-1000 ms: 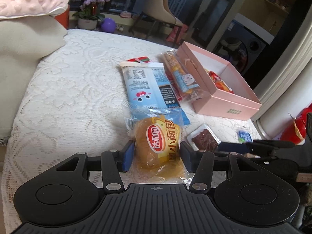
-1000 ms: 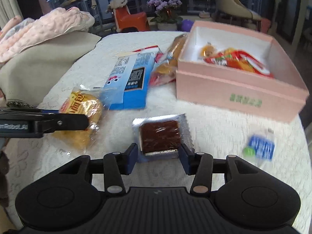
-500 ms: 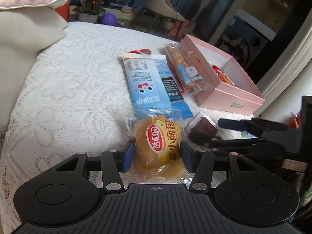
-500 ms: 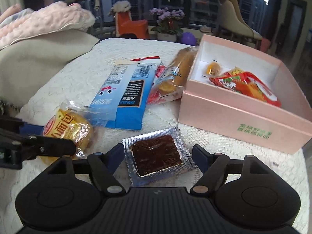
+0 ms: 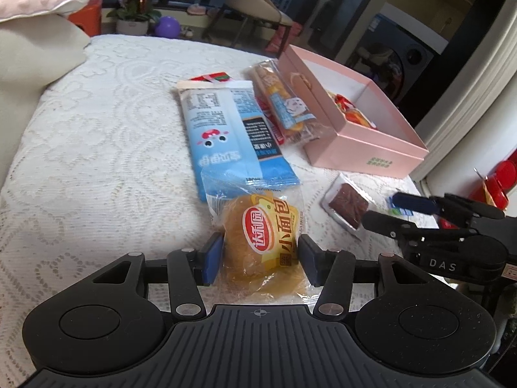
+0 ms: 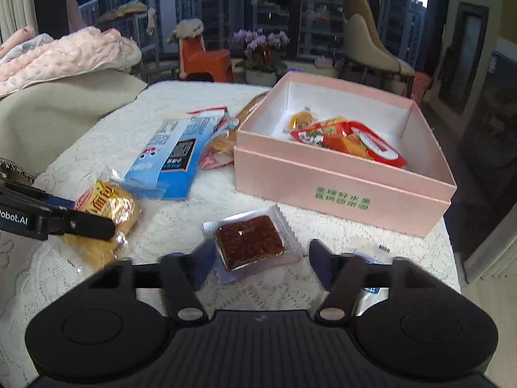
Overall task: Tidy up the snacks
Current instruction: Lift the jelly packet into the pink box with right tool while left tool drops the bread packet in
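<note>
While a few snacks already lie in the pink box (image 6: pixel 342 190), the left gripper (image 5: pixel 260 255) pinches the bread bun (image 5: pixel 261 239); the right gripper (image 6: pixel 261 258), spread, straddles the brown cake (image 6: pixel 248 241); several packets remain on the bed (image 5: pixel 97 123).

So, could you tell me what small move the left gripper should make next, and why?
Probably lift. The left gripper has its pads against both sides of the bread packet, which lies on the tablecloth. The pink box sits open ahead to the right, so raising comes first.
</note>
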The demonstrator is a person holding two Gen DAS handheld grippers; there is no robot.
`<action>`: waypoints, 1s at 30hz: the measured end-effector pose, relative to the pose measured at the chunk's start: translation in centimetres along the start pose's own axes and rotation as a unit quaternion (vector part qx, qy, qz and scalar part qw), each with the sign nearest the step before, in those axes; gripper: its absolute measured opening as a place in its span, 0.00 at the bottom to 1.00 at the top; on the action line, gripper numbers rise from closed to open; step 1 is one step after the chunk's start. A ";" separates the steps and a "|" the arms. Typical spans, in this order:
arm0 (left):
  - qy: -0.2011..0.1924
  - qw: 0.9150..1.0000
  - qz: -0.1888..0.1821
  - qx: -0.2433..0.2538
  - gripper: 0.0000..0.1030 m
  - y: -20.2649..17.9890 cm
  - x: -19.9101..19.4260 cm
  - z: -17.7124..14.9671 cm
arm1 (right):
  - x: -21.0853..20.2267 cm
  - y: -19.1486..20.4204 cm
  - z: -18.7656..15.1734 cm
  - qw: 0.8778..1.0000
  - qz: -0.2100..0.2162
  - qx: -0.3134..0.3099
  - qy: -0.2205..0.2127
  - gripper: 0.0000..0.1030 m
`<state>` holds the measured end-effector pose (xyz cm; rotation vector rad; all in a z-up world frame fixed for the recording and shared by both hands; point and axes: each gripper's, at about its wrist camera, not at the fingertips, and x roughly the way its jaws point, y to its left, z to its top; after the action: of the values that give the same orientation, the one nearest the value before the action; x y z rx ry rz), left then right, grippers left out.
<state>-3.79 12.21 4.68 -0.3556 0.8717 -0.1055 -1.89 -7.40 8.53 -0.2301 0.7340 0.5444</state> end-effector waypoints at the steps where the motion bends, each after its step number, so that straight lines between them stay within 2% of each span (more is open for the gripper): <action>1: 0.001 1.000 0.000 0.001 0.54 -0.1 0.1 0.0 | 0.1 0.0 0.0 1.000 0.005 -0.004 -0.002 0.63; 5: 0.001 1.000 -0.001 0.000 0.54 0.0 0.2 0.0 | 1.7 0.1 0.4 1.000 0.014 -0.018 0.002 0.64; 8: 0.002 1.000 -0.003 0.000 0.54 0.0 0.2 -0.2 | 3.9 -0.3 0.3 1.000 0.023 -0.013 0.014 0.77; 10: 0.003 1.000 -0.004 0.002 0.54 0.0 0.2 -0.2 | 4.2 -0.6 0.3 1.000 0.023 0.001 0.008 0.80; 11: 0.003 1.000 -0.005 0.002 0.54 0.1 0.2 -0.3 | 4.1 -0.4 0.4 1.000 0.023 -0.002 0.012 0.78; 12: 0.004 1.000 -0.007 0.001 0.54 0.1 0.2 -0.3 | 3.7 -0.2 0.5 1.000 0.026 -0.007 0.015 0.65; 13: 0.004 1.000 -0.008 0.000 0.54 0.2 0.2 -0.2 | 3.2 0.0 0.5 0.999 0.025 -0.014 0.014 0.57; 16: 0.005 1.000 -0.007 0.003 0.54 0.1 0.2 -0.2 | 1.9 0.7 0.3 0.999 0.012 -0.039 0.007 0.51; 20: 0.005 1.000 -0.003 0.002 0.54 0.0 0.1 -0.2 | 0.4 -0.1 -0.4 1.000 0.011 -0.019 -0.001 0.48; 22: 0.000 1.000 -0.006 0.004 0.54 -0.3 -0.2 0.1 | -0.5 -0.7 -0.6 1.000 0.010 -0.005 -0.014 0.48; 25: -0.035 0.998 -0.043 0.004 0.54 -1.0 -1.8 1.5 | -2.7 -1.9 -0.2 0.998 0.012 0.020 -0.051 0.48; 27: -0.067 0.995 -0.070 0.015 0.54 -2.1 -3.3 3.6 | -4.7 -2.7 0.8 0.995 0.011 0.033 -0.094 0.48; 30: -0.118 0.988 -0.084 0.060 0.54 -5.2 -5.1 9.3 | -6.7 -3.5 3.7 0.986 -0.018 0.034 -0.161 0.50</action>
<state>0.28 10.99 15.70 -0.3204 0.5981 -0.2662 -1.95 -11.56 15.86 -0.0879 0.4315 0.5054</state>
